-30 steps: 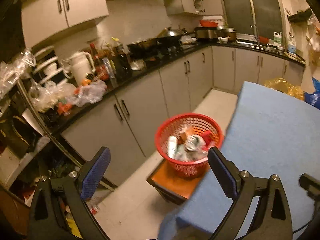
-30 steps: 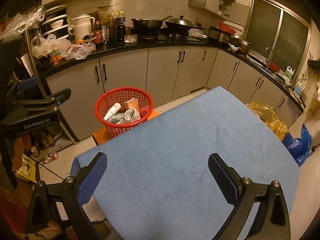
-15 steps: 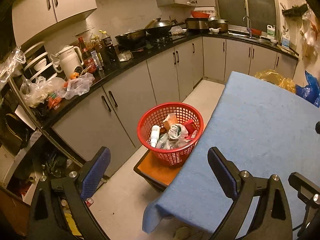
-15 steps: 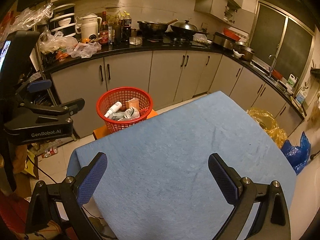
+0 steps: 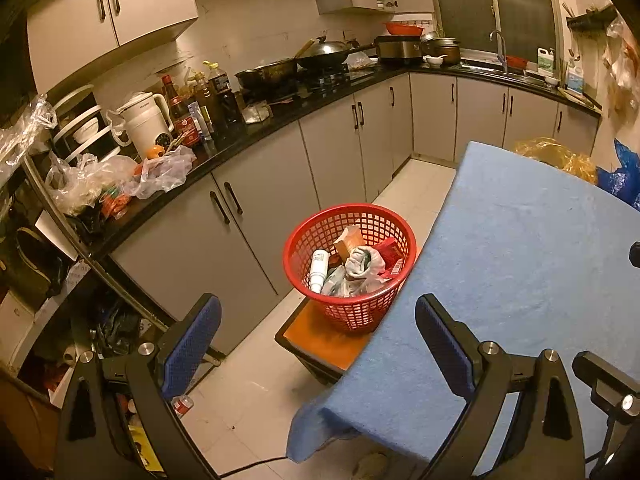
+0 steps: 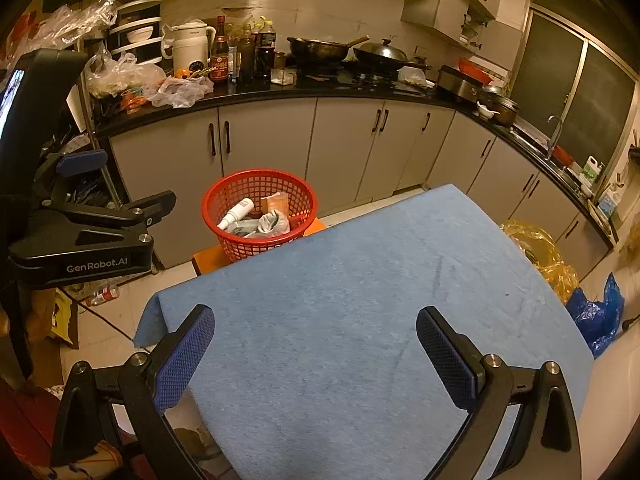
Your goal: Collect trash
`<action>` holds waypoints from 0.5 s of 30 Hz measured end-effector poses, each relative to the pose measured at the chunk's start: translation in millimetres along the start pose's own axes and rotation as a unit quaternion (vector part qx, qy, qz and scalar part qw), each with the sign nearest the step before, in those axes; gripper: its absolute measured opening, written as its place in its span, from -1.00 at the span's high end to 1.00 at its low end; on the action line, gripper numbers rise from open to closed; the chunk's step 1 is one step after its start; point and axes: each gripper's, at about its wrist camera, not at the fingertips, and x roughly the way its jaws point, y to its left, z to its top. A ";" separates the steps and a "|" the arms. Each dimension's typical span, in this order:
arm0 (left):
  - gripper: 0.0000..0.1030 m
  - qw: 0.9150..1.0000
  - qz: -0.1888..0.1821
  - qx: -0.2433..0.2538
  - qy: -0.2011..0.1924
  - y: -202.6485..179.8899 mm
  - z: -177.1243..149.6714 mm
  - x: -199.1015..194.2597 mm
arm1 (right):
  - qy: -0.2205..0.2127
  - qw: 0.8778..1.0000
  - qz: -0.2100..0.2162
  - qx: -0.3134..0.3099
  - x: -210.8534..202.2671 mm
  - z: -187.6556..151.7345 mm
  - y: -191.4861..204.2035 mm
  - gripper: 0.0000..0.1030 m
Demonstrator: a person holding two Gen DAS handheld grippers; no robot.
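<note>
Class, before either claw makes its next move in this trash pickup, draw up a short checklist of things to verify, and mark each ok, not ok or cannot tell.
1. Left claw open and holding nothing: ok.
2. Right claw open and holding nothing: ok.
3. Basket upright on the orange stool: ok.
4. Room left in the basket: ok, trash lies below the rim.
5. Blue tabletop free of trash: ok in the part both views show.
6. Trash left elsewhere: cannot tell; a bottle lies on the floor.
</note>
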 end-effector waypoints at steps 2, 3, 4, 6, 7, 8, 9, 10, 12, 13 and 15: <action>-0.88 1.000 0.000 -0.001 0.001 1.7 -2.3 1.3 | 0.001 1.000 0.000 0.000 0.2 -0.2 1.7 -0.99; -0.88 1.000 -0.001 -0.002 0.001 3.0 -3.4 1.9 | 0.002 1.000 0.001 0.000 0.5 -0.1 2.7 -0.99; -0.88 1.000 -0.002 -0.003 0.001 4.2 -4.2 2.1 | 0.003 1.000 0.001 -0.001 0.9 0.0 3.9 -0.98; -0.88 1.000 -0.002 -0.005 0.002 6.5 -6.2 2.4 | 0.004 1.000 0.001 -0.001 1.2 0.2 5.6 -0.99; -0.88 1.000 -0.002 -0.006 0.002 7.4 -6.8 2.4 | 0.005 1.000 0.001 -0.002 0.9 0.1 6.8 -0.99; -0.88 1.000 -0.002 -0.006 0.003 8.6 -7.8 2.4 | 0.006 1.000 0.001 -0.002 1.1 0.2 8.2 -0.99; -0.88 1.000 -0.003 -0.007 0.003 9.9 -8.9 2.7 | 0.006 1.000 0.001 -0.003 1.1 0.4 9.6 -0.99; -0.88 1.000 -0.003 -0.008 0.003 10.6 -9.4 2.2 | 0.007 1.000 0.001 -0.003 1.1 0.6 10.9 -0.99; -0.88 1.000 -0.004 -0.009 0.003 12.6 -10.9 1.7 | 0.008 1.000 0.000 -0.005 1.3 0.5 13.2 -0.99; -0.88 1.000 -0.004 -0.010 0.003 12.9 -11.0 1.3 | 0.009 1.000 0.000 -0.006 1.2 0.5 14.8 -0.99; -0.88 1.000 -0.005 -0.012 0.003 15.0 -12.7 0.8 | 0.009 1.000 0.000 -0.007 0.7 0.2 17.0 -0.98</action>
